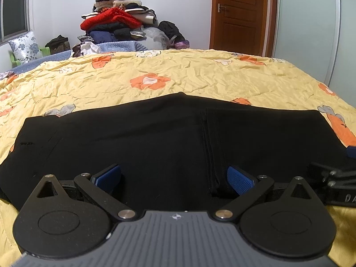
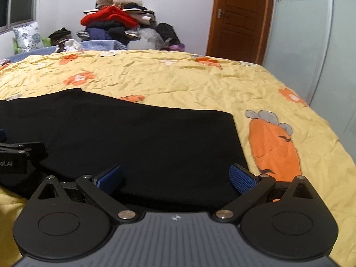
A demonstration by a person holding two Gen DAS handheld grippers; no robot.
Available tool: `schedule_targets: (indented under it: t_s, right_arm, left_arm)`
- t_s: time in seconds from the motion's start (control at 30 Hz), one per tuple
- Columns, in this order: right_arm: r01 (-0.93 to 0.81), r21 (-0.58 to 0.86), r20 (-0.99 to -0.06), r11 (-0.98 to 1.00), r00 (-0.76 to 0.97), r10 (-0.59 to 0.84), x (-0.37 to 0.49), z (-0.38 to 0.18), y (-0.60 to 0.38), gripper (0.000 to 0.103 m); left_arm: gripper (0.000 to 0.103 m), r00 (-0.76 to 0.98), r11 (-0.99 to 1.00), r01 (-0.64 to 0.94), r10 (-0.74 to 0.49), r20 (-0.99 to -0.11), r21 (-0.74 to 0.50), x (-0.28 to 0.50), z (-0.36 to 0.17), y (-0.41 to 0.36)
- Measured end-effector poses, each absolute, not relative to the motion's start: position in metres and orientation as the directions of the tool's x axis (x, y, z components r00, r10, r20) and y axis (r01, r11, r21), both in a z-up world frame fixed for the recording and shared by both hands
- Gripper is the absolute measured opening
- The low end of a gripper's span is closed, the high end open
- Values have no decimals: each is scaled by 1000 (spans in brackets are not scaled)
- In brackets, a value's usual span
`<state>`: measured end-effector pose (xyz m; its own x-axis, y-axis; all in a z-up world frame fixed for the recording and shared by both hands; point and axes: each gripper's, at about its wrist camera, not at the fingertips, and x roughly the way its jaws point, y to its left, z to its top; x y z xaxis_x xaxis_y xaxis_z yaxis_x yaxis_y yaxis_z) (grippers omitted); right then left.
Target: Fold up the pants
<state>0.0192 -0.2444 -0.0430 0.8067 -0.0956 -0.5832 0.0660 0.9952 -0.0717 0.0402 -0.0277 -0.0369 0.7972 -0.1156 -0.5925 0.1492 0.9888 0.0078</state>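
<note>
We see the black fabric pants [image 1: 155,138] lying flat on the yellow quilted bedspread with orange flower and carrot prints [image 1: 200,75], and we take the pants as our landmark. They lie crosswise in front of both cameras, already doubled over: in the left wrist view a vertical seam line runs down the cloth right of centre, and the far edge rises to a shallow peak. In the right wrist view the pants [image 2: 144,142] end in a straight right-hand edge just beside a large orange carrot print [image 2: 273,149] on the bedspread [image 2: 189,77].

Our left gripper [image 1: 174,179] sits at the near edge of the pants with its two blue ribbed pads [image 1: 239,180] spread wide; black cloth shows between them, and neither pad pinches it. Our right gripper [image 2: 175,179] stands the same way at the near edge, closer to the right-hand end of the pants, its jaws wide apart, its right pad [image 2: 241,179] at the pants' corner. We cannot tell whether the pads touch the cloth. Each gripper shows at the edge of the other's view, low over the pants.

Beyond the pants, past the far side of the bed, a tall heap of mixed clothes with a red knit on top [image 1: 115,20] stands against the white wall. To the right of it is a brown wooden door [image 1: 240,13]. Far left of the pants, a blue-flowered white cushion [image 1: 24,46] leans under a window.
</note>
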Motion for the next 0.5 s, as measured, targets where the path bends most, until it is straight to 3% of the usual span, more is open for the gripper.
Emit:
schedule_targets:
  t_s: [0.37,0.5]
  right_arm:
    - [69,-169,-610,983,776,-159,21,-41,-228,103]
    - [44,-221,-574,974,802,-166,16,-33,-209,103]
  left_arm:
    - [103,798,997,81,-71,-599,-11,40,-30,2]
    - [103,799,999,44,-43,-600,-13,39,-28,20]
